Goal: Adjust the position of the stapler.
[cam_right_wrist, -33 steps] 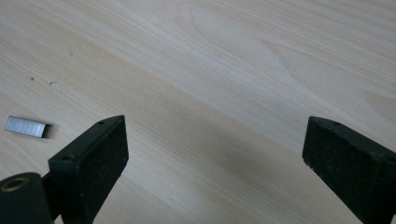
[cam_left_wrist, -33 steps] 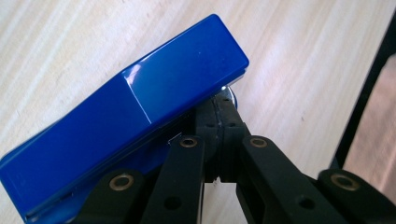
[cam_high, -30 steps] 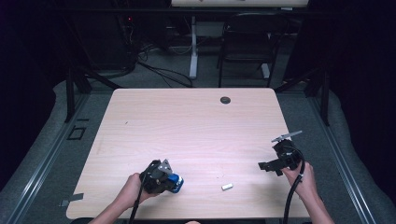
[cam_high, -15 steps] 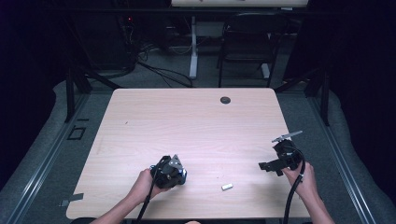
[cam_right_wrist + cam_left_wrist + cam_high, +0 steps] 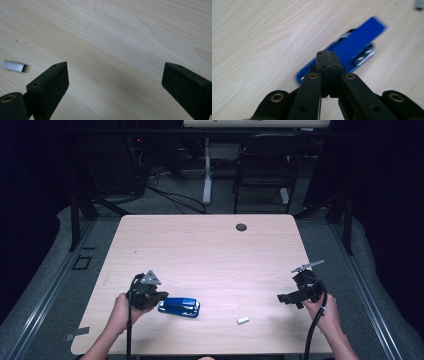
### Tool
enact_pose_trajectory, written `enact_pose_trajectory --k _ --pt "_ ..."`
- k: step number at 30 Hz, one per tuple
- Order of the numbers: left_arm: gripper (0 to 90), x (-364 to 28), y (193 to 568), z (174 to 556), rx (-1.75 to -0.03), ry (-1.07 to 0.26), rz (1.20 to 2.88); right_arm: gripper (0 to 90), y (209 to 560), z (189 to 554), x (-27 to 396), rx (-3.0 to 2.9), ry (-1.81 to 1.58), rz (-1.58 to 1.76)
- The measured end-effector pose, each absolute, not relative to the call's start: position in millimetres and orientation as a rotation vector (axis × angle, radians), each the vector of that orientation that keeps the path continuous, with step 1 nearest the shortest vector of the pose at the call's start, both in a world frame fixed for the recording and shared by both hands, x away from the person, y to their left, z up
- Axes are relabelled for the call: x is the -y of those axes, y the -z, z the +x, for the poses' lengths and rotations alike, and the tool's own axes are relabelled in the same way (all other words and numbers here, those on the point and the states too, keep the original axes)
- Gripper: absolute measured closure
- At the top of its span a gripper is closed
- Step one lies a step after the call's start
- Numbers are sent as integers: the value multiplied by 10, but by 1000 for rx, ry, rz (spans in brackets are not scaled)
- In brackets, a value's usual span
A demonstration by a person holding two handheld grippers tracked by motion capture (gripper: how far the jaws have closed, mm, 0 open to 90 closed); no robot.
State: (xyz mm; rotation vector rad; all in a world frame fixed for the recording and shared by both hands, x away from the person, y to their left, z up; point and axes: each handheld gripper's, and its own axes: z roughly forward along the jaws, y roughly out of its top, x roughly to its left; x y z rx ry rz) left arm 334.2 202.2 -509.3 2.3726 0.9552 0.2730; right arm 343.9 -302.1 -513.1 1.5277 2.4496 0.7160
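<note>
1. Blue stapler (image 5: 179, 307) lies flat near the front-left of the counter (image 5: 200, 250), nothing gripping it.
2. Left tool (image 5: 150, 296) sits just left of the stapler, jaws pressed together and empty.
3. Right tool (image 5: 285, 298) is well apart at the counter's right, jaws spread.
4. A staple strip (image 5: 243, 320) lies between them.

Blue stapler (image 5: 179, 307) flat on table (image 5: 210, 250)
</note>
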Motion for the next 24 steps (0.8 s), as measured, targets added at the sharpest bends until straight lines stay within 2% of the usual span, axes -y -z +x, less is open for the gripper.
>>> enact_pose_trajectory --k 4,11,24 --pt "900 -2134 5196 3425 -1027 -203 2431 68 5128 3439 3020 -2451 -714 1529" --pt "899 -2050 5325 3442 -1039 -125 2522 68 5131 3444 3026 -2467 -707 1523" --pt "900 -2039 5395 3510 -1066 -45 2503 68 5136 3449 3021 -2472 -704 1521"
